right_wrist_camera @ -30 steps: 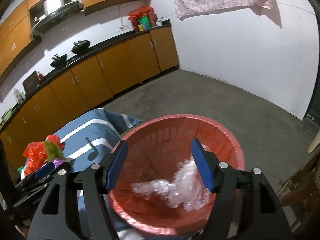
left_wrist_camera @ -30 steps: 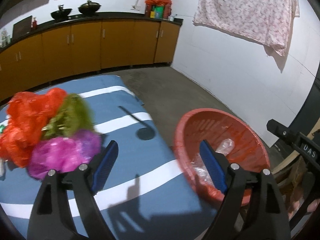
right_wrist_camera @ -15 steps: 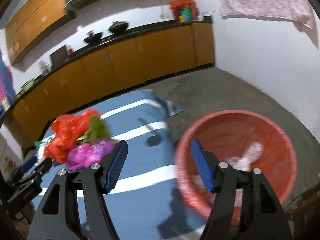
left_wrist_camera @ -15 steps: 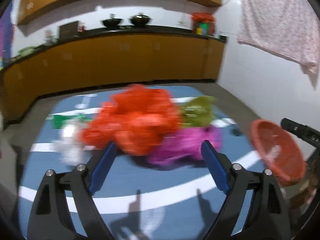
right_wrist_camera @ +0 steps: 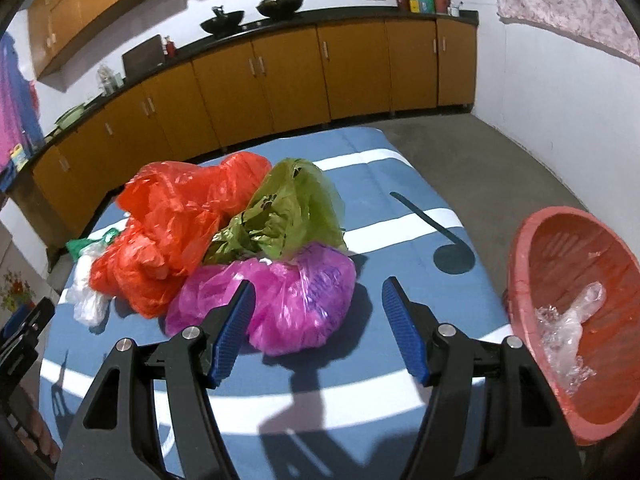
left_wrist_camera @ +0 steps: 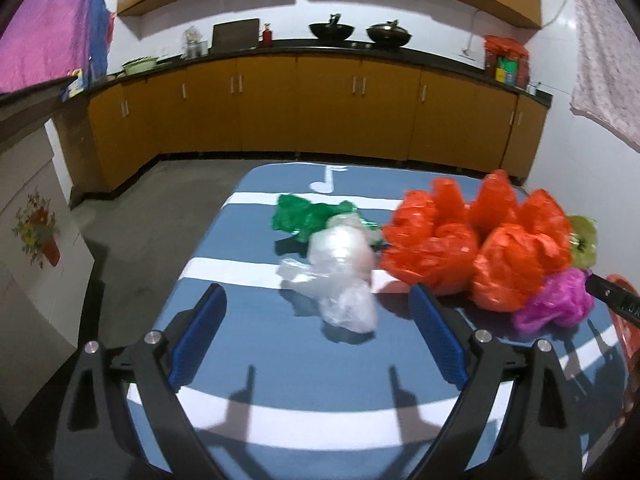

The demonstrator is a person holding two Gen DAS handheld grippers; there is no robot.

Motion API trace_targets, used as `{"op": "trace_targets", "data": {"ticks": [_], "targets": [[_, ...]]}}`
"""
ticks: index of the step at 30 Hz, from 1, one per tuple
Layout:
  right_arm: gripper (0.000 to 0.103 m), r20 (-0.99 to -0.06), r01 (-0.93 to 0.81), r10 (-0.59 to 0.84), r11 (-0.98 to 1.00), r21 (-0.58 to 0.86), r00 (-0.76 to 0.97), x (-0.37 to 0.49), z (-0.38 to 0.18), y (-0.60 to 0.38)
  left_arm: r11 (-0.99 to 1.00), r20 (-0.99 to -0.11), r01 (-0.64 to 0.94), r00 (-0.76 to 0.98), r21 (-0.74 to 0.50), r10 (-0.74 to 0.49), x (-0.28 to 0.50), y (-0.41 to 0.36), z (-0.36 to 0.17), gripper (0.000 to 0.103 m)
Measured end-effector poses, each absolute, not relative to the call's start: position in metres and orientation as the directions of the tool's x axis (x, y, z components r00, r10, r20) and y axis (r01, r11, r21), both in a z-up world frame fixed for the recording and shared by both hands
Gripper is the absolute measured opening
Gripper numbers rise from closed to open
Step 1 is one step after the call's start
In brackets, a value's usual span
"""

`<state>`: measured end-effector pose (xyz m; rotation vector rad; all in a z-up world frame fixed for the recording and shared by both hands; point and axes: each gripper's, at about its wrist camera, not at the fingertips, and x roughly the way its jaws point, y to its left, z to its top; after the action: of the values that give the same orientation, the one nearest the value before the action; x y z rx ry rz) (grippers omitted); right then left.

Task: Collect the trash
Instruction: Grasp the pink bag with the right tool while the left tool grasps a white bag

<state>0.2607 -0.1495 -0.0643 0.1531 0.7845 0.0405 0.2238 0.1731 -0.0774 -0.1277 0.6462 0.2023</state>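
The left gripper (left_wrist_camera: 316,332) is opening its jaws, empty, above a clear plastic bag (left_wrist_camera: 340,276) lying on the blue striped counter (left_wrist_camera: 280,364). The right gripper (right_wrist_camera: 318,328) is hovering, jaws wide and empty, just before the magenta bag (right_wrist_camera: 280,300); the red basket (right_wrist_camera: 528,248) is sitting beside the counter.

Crumpled plastic bags: orange-red (right_wrist_camera: 172,216), olive green (right_wrist_camera: 292,208), magenta (right_wrist_camera: 296,296), dark green (left_wrist_camera: 304,216), clear whitish (left_wrist_camera: 340,272).
Round plastic basket (right_wrist_camera: 520,248): salmon red, holding clear wrap (right_wrist_camera: 568,328).
Table cloth (left_wrist_camera: 304,356): blue, white stripes, music-note motifs.
Kitchen cabinets (left_wrist_camera: 320,112): mustard orange, black counter.
Gripper pads (right_wrist_camera: 236,332): blue, on black arms.
Hanging cloth (right_wrist_camera: 560,0): pale pink floral.
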Motion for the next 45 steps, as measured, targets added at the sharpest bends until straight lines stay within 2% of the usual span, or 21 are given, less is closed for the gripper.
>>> {"op": "trace_targets", "data": {"ticks": [6,16,18,19,20,21,23,24,28,29,35,45], "targets": [[0.066,-0.722,0.087,0.093,0.974,0.208,0.686,0.272,-0.076,-0.158,0.969,-0.624,-0.234,0.769,-0.072,0.139,0.249,0.18,-0.085,0.091],[0.059,-0.719,0.018,0.231,0.947,0.321,0.656,0.277,-0.083,-0.16,0.976,-0.691,-0.208,0.715,-0.066,0.105,0.302,0.173,-0.104,0.091],[0.056,-0.714,0.008,0.257,0.938,0.346,0.651,0.278,-0.084,-0.161,0.974,-0.703,-0.211,0.705,-0.082,0.093,0.308,0.175,-0.107,0.091],[0.051,-0.711,-0.005,0.27,0.936,0.351,0.65,0.279,-0.084,-0.159,0.974,-0.708,-0.209,0.701,-0.091,0.084,0.311,0.176,-0.107,0.09],[0.041,-0.707,-0.022,0.281,0.936,0.351,0.649,0.278,-0.084,-0.158,0.974,-0.71,-0.207,0.699,-0.093,0.081,0.313,0.177,-0.108,0.089],[0.038,-0.706,-0.035,0.285,0.938,0.346,0.648,0.278,-0.083,-0.155,0.975,-0.715,-0.203,0.695,-0.092,0.078,0.315,0.176,-0.109,0.086],[0.033,-0.706,-0.056,0.276,0.946,0.318,0.652,0.275,-0.08,-0.15,0.977,-0.725,-0.193,0.685,-0.093,0.066,0.317,0.176,-0.112,0.073],[0.032,-0.706,-0.061,0.275,0.948,0.313,0.653,0.273,-0.08,-0.148,0.977,-0.729,-0.19,0.682,-0.093,0.063,0.317,0.176,-0.113,0.07],[0.027,-0.706,-0.048,0.273,0.946,0.321,0.654,0.267,-0.079,-0.151,0.98,-0.731,-0.169,0.681,-0.108,0.037,0.314,0.175,-0.116,0.046],[0.027,-0.706,-0.046,0.271,0.946,0.321,0.654,0.266,-0.078,-0.152,0.981,-0.731,-0.163,0.682,-0.11,0.031,0.312,0.174,-0.117,0.043],[0.026,-0.703,-0.065,0.262,0.954,0.294,0.661,0.253,-0.067,-0.15,0.98,-0.721,-0.152,0.693,-0.126,0.014,0.298,0.17,-0.113,0.037],[0.026,-0.695,-0.083,0.232,0.967,0.242,0.681,0.219,-0.049,-0.157,0.975,-0.701,-0.152,0.713,-0.16,-0.004,0.261,0.178,-0.099,0.036]]}}
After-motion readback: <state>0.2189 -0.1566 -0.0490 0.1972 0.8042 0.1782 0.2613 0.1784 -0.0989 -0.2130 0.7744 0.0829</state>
